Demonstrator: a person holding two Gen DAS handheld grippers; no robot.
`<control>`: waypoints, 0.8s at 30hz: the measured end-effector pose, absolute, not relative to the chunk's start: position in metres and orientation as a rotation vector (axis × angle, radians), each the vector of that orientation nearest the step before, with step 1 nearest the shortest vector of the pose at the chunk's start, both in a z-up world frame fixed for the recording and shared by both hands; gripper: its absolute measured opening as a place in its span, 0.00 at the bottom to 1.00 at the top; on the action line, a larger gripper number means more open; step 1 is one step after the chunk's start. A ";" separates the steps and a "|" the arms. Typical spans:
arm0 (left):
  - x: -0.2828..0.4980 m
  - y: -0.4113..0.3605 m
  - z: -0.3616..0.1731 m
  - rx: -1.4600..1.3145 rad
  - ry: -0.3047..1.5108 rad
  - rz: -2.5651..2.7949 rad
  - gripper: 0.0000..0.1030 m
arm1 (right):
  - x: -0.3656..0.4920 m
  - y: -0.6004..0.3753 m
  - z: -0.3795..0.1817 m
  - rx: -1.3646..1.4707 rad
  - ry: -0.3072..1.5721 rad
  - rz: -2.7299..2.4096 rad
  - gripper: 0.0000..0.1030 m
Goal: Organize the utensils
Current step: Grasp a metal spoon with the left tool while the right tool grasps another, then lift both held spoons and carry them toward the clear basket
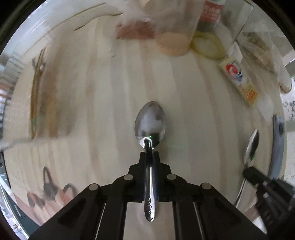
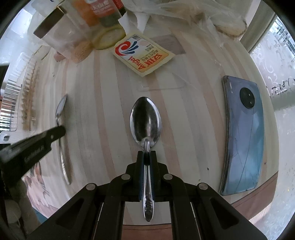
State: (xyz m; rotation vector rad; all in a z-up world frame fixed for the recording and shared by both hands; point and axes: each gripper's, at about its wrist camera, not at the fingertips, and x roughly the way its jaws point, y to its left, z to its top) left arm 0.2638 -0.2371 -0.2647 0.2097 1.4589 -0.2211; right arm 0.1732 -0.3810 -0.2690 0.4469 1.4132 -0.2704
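Observation:
Two steel spoons lie handle-toward-camera on a pale striped wooden table (image 1: pixel 95 114). In the left wrist view, my left gripper (image 1: pixel 149 156) is shut on the neck of one spoon (image 1: pixel 150 122), bowl pointing away. At that view's right edge is my right gripper (image 1: pixel 248 171), holding the other spoon (image 1: pixel 251 145). In the right wrist view, my right gripper (image 2: pixel 147 156) is shut on its spoon (image 2: pixel 145 120) just behind the bowl. My left gripper (image 2: pixel 60 131) and its spoon (image 2: pixel 61 108) show at the left.
A blue phone (image 2: pixel 243 136) lies face down at the right. A yellow packet (image 2: pixel 143 53) lies beyond the spoons, with jars (image 2: pixel 60 33) and plastic bags (image 2: pixel 184 13) along the far edge. A blurred brown mat or rack (image 1: pixel 38 92) sits at the left.

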 end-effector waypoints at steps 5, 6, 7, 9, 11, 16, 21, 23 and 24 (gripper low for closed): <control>0.230 -0.185 -0.269 0.212 1.487 -0.180 0.04 | 0.166 -0.336 -0.274 0.431 1.446 -0.177 0.06; 0.224 -0.173 -0.269 0.210 1.493 -0.167 0.04 | 0.165 -0.321 -0.275 0.430 1.458 -0.141 0.06; 0.218 -0.160 -0.270 0.204 1.503 -0.153 0.04 | 0.165 -0.311 -0.276 0.426 1.464 -0.120 0.06; 0.209 -0.137 -0.271 0.178 1.510 -0.133 0.04 | 0.166 -0.287 -0.277 0.406 1.472 -0.075 0.06; 0.203 -0.118 -0.272 0.161 1.510 -0.111 0.04 | 0.170 -0.259 -0.277 0.356 1.477 -0.039 0.06; 0.195 -0.076 -0.274 0.101 1.496 -0.064 0.04 | 0.184 -0.212 -0.277 0.269 1.494 0.003 0.06; 0.205 -0.039 -0.274 0.028 1.504 -0.071 0.04 | 0.193 -0.179 -0.276 0.163 1.488 -0.037 0.06; 0.207 -0.028 -0.276 0.008 1.515 -0.091 0.04 | 0.196 -0.170 -0.275 0.126 1.493 -0.046 0.07; 0.213 -0.025 -0.277 0.011 1.516 -0.099 0.04 | 0.197 -0.166 -0.275 0.107 1.499 -0.051 0.07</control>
